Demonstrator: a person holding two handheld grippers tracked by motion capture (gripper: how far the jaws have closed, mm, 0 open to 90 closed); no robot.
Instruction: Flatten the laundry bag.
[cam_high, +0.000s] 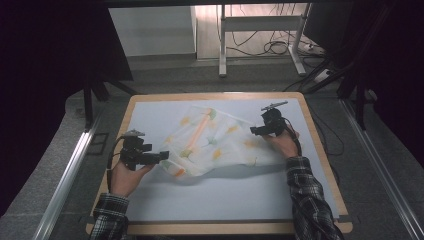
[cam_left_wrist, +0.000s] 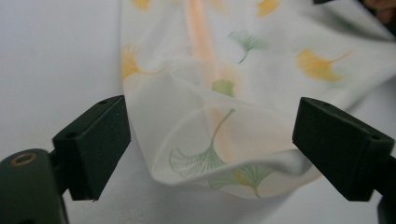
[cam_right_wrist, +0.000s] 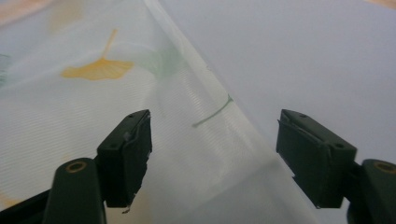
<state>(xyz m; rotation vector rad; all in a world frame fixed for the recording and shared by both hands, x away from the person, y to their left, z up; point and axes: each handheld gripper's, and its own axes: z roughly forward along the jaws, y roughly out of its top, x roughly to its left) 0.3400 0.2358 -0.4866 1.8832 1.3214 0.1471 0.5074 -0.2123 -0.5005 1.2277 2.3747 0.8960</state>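
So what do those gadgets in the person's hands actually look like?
Each hand holds a black gripper, left gripper and right gripper, with two blocky black fingers, a grey three-cornered plate on top and a trailing black cable. The sleeves are dark plaid.

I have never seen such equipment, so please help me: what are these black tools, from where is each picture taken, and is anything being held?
A person sits at a table covered with a pale sheet and holds a hand tool with two black jaws in each hand. The high view looks down from above: the left gripper and the right gripper sit at opposite ends of a thin white cloth printed with yellow and green leaves. The other two pictures come from cameras riding on each tool. Both tools stand open with the cloth's edge between the jaws, not pinched, so nothing is held.
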